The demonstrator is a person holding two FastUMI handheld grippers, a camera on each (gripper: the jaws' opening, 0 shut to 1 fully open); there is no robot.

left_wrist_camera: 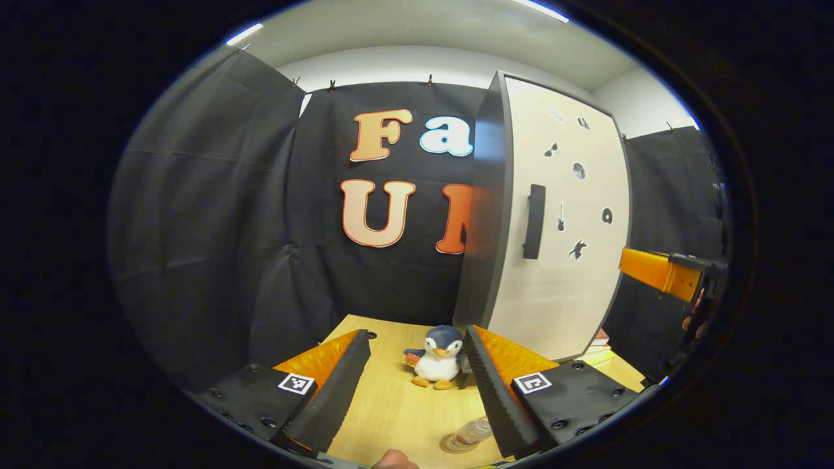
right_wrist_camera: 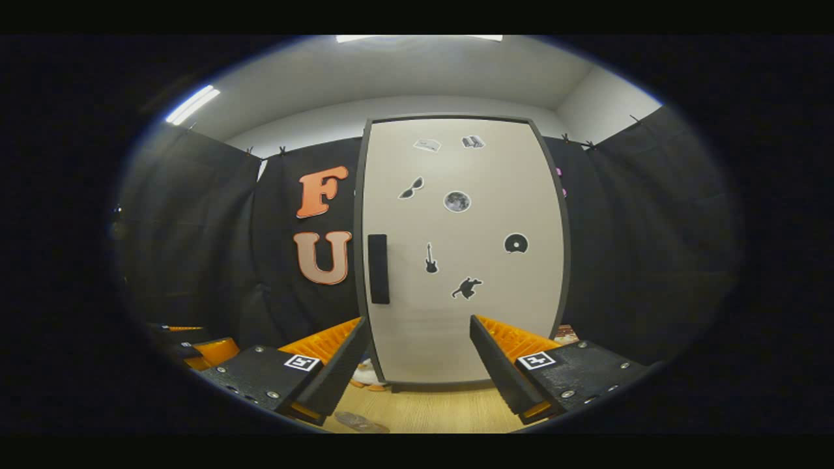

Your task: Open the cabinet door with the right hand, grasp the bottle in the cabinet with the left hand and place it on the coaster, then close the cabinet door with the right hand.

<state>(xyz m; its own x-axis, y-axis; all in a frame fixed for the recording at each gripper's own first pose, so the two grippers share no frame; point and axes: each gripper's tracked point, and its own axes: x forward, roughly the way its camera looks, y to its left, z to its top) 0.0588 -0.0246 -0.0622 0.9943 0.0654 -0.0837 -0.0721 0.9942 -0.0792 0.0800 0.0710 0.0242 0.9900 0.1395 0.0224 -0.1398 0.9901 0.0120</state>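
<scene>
In the left gripper view, the left gripper (left_wrist_camera: 417,384) hangs over the wooden table (left_wrist_camera: 397,410) with its fingers spread wide and nothing between them. Just below them, at the near edge of the table, a clear plastic bottle (left_wrist_camera: 468,436) lies on its side beside the inner edge of one finger; a fingertip of a person (left_wrist_camera: 394,460) shows at the bottom edge. Farther on, between the fingers, a plush penguin (left_wrist_camera: 438,357) stands on the table at the foot of the cabinet (left_wrist_camera: 554,215), whose pale door carries a dark handle (left_wrist_camera: 533,221) and small black stickers. Some books (left_wrist_camera: 598,340) lie behind the cabinet's base.

In the right gripper view, the right gripper (right_wrist_camera: 417,365) is likewise wide open and empty, facing the cabinet door (right_wrist_camera: 462,254) squarely. The door appears shut.
</scene>
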